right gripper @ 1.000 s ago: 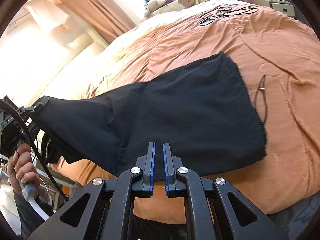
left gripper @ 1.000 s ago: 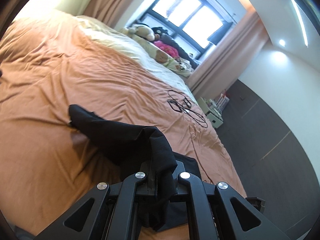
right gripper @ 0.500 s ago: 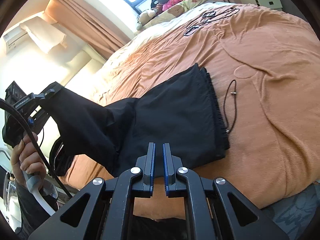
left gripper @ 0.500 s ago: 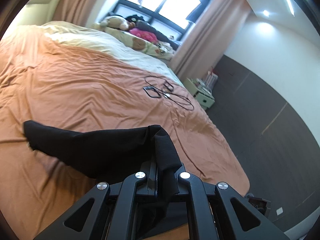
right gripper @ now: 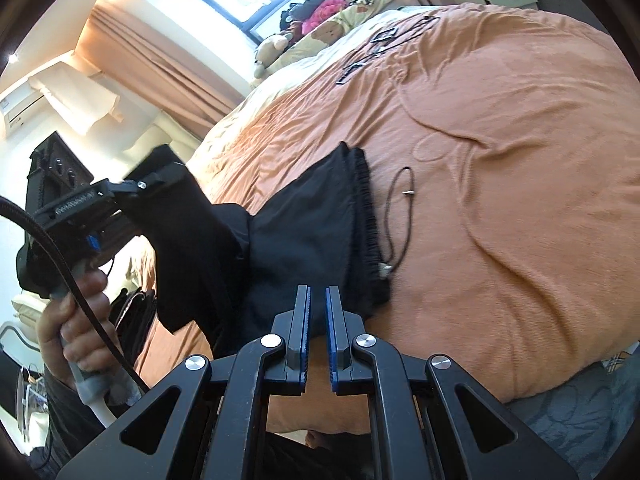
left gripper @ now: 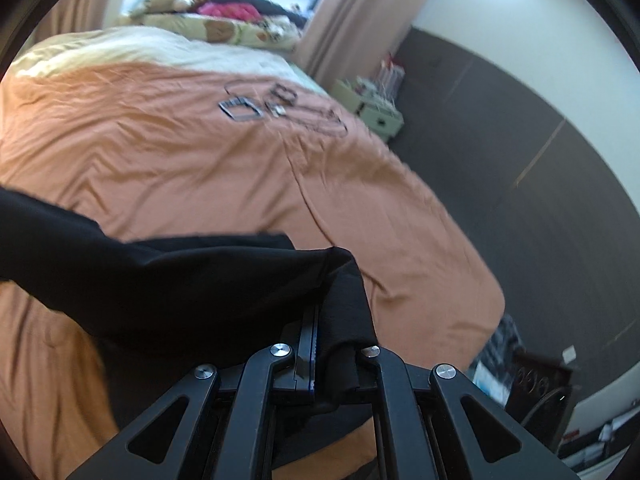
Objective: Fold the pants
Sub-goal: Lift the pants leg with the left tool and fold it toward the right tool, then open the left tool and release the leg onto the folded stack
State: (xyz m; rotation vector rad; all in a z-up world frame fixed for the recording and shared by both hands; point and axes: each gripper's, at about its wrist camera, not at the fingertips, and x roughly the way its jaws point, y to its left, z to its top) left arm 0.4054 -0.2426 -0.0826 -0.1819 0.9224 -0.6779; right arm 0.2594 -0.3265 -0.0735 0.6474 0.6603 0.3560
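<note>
Black pants [right gripper: 304, 232] lie on the orange bedspread [right gripper: 500, 128], their waistband [right gripper: 366, 216] and drawstring [right gripper: 394, 216] toward the right. My left gripper [left gripper: 334, 308] is shut on one end of the pants [left gripper: 168, 280], holding it up off the bed; the cloth drapes over its right finger. In the right wrist view a hand [right gripper: 76, 320] holds that left gripper [right gripper: 148, 184] at the left, with the black cloth hanging from it. My right gripper [right gripper: 317, 294] is shut with nothing in it, just in front of the near edge of the pants.
Black cables and small frames [left gripper: 276, 106] lie on the far part of the bed. Pillows and stuffed toys [left gripper: 212, 20] sit by the window. A white nightstand [left gripper: 372, 108] stands beyond the bed's right side, and dark floor [left gripper: 540, 220] runs along it.
The left gripper has carried its end of the pants across the bed, folding the cloth over. The flat part in the right wrist view looks narrower. The right gripper drifted a little and stayed shut.
</note>
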